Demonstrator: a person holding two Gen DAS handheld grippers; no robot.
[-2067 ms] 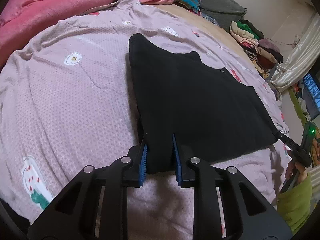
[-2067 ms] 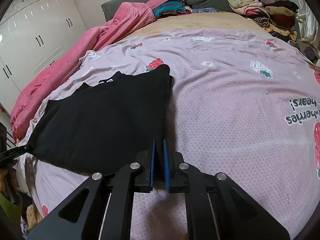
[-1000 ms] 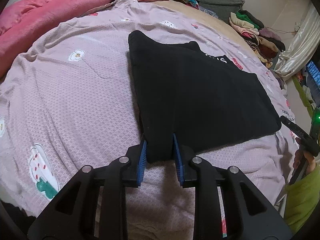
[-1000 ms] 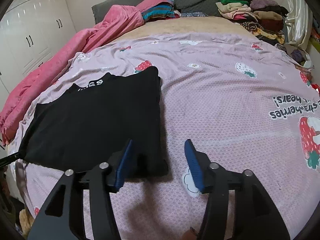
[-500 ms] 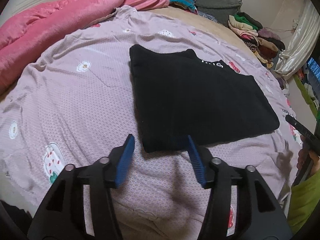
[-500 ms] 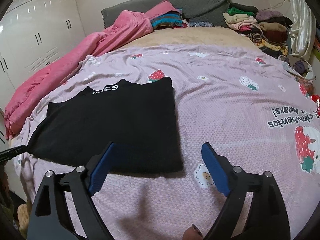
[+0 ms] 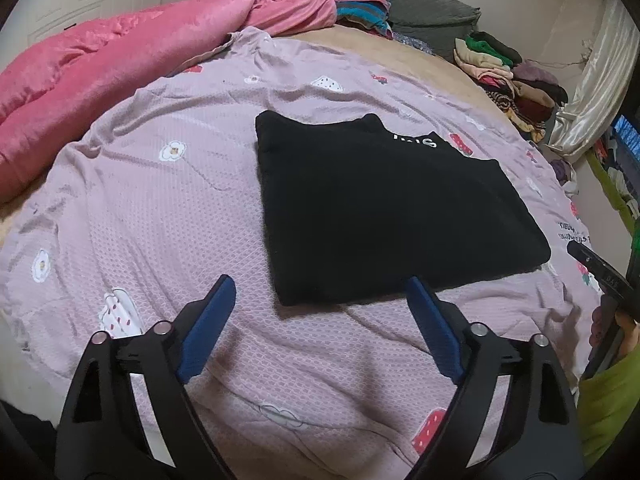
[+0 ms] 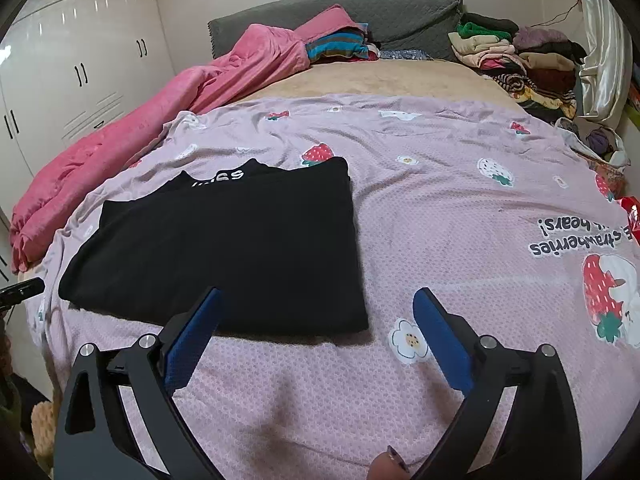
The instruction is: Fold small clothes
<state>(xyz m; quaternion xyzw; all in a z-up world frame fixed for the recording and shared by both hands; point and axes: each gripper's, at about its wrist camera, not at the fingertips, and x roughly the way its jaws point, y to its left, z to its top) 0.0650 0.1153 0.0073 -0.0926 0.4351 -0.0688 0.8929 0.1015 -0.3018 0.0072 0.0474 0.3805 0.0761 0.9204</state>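
Black top (image 7: 384,208) is lying folded, soft and probably light, near-edge corners offering grip; left gripper (image 7: 320,300) and right gripper (image 8: 316,312) are hovering spread wide, holding nothing.

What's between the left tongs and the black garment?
Only bare pink bedsheet, per the left wrist view; left tongs stand open just short of the black garment.

The black top (image 7: 384,208) is matt knit cloth; the pink bedspread (image 7: 140,216) is dimpled, waffle-textured fabric; the pink blanket (image 7: 100,60) looks plush with a slight sheen; the wardrobe doors (image 8: 80,60) are glossy white
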